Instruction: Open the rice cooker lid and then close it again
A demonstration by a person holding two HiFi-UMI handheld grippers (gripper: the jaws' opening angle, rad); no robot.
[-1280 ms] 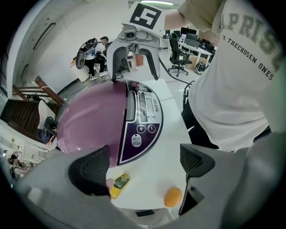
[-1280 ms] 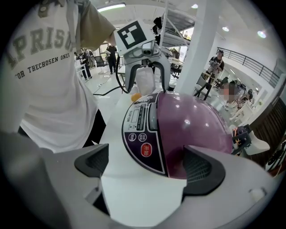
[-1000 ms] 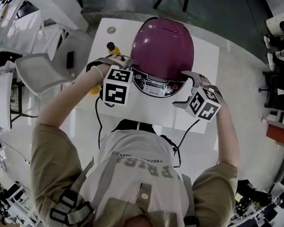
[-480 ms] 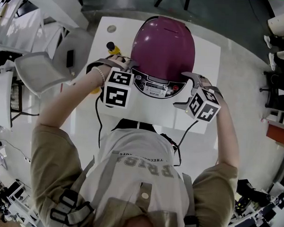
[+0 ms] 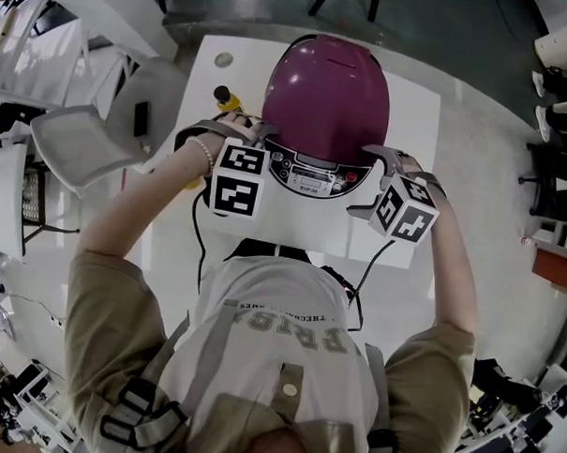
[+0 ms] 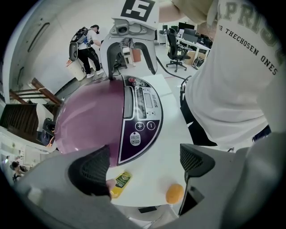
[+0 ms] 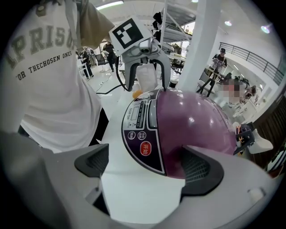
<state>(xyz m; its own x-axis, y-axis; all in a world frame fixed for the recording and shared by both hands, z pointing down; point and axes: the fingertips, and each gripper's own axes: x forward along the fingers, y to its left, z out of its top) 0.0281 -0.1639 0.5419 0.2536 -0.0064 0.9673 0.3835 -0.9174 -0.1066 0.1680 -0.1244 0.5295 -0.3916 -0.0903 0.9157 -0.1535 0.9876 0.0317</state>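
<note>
A purple rice cooker [image 5: 327, 91] stands on the white table [image 5: 401, 104] with its lid down and its control panel [image 5: 309, 173] facing me. My left gripper [image 5: 258, 163] sits at the cooker's front left. In the left gripper view it [image 6: 143, 165] is open, one pad [image 6: 89, 170] close beside the purple lid [image 6: 89, 120], the other over the table. My right gripper [image 5: 370, 181] is at the front right. In the right gripper view it [image 7: 145, 165] is open too, with one pad [image 7: 201, 167] by the lid [image 7: 196, 120]. Neither holds anything.
A yellow bottle [image 5: 225, 98] lies on the table left of the cooker, also visible as the bottle [image 6: 119, 183] beside an orange [image 6: 174, 193]. A black cable [image 5: 197, 236] hangs off the table's near edge. A grey chair [image 5: 90, 137] stands to the left.
The left gripper has shifted very slightly right and toward me. The cooker lid and the right gripper look unchanged.
</note>
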